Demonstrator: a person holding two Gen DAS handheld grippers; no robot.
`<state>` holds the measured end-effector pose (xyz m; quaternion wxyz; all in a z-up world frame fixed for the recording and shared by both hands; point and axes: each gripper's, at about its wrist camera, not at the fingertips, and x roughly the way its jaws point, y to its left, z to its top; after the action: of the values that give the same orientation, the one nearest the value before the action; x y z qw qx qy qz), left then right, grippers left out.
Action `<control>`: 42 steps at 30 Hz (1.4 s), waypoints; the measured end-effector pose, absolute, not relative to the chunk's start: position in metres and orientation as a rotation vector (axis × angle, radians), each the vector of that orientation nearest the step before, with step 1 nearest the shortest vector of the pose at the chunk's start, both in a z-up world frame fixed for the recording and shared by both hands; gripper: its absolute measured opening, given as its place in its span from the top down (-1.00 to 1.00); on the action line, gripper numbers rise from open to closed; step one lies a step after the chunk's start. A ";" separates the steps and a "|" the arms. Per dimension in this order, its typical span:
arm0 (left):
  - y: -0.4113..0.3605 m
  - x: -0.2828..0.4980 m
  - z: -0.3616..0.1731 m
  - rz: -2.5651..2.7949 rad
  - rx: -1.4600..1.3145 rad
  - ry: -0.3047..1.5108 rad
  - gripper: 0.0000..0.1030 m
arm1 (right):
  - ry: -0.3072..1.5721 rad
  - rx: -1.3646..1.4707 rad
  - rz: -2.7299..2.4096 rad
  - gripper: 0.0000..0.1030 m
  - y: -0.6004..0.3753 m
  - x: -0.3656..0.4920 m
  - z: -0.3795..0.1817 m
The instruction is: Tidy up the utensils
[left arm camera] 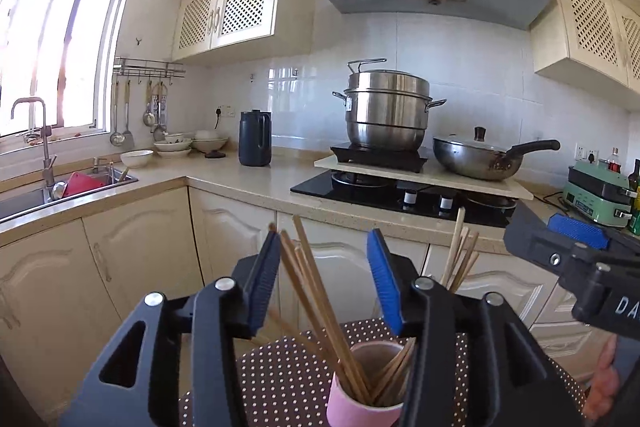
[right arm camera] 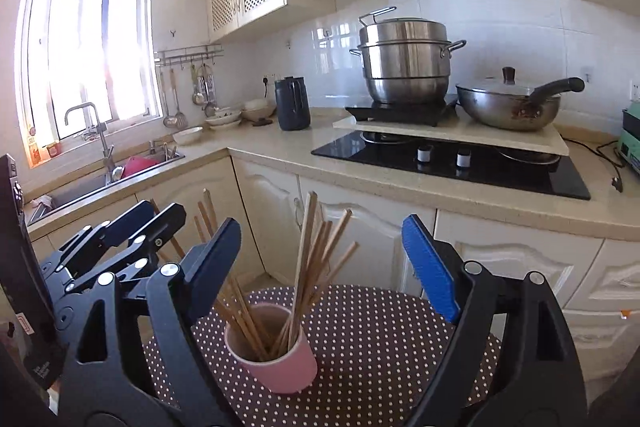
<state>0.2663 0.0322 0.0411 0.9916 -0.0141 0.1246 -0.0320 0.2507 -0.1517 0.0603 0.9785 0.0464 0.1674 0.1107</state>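
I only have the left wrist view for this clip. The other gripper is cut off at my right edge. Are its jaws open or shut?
Observer: Open wide. In the right wrist view, the right gripper holds nothing.
Operator: Most of the pink cup is hidden from me. Is it upright?
Observer: Yes. It stands upright on the dotted cloth, and its whole wall shows.
Operator: Are any chopsticks lying outside it?
Observer: None in that view. They all stand in the cup, fanned into two bunches.
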 end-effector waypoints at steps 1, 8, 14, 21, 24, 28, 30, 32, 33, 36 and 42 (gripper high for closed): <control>0.033 0.262 0.039 -0.060 -0.029 0.255 0.08 | 0.341 0.093 0.223 -0.59 -0.153 0.247 0.058; 0.034 0.226 0.021 -0.067 -0.031 0.313 -0.09 | 0.427 0.107 0.239 -0.68 -0.158 0.215 0.026; 0.026 0.188 0.002 -0.074 -0.019 0.348 -0.16 | 0.467 0.127 0.208 -0.72 -0.161 0.180 0.002; 0.017 0.144 -0.013 -0.029 -0.018 0.363 -0.22 | 0.452 0.187 0.170 -0.77 -0.170 0.132 -0.019; 0.015 0.124 -0.015 -0.023 -0.012 0.360 -0.22 | 0.421 0.196 0.133 -0.77 -0.173 0.110 -0.022; 0.012 0.099 -0.015 -0.015 -0.009 0.355 -0.22 | 0.351 0.232 0.107 -0.81 -0.181 0.079 -0.022; 0.011 0.087 -0.013 -0.016 -0.011 0.348 -0.24 | 0.334 0.236 0.112 -0.82 -0.183 0.070 -0.021; 0.009 0.073 -0.010 -0.014 -0.016 0.335 -0.29 | 0.324 0.228 0.120 -0.82 -0.183 0.061 -0.020; 0.008 0.070 -0.008 -0.015 -0.017 0.332 -0.30 | 0.320 0.220 0.120 -0.82 -0.183 0.057 -0.019; 0.006 0.055 -0.002 -0.018 -0.026 0.316 -0.35 | 0.297 0.204 0.115 -0.82 -0.182 0.045 -0.015; 0.007 0.032 0.009 -0.022 -0.039 0.299 -0.43 | 0.259 0.194 0.139 -0.84 -0.180 0.024 -0.004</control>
<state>0.0325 0.0072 0.0090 0.9886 -0.0195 0.1487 -0.0108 0.0241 -0.1801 -0.0042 0.9845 0.0966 0.1289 0.0690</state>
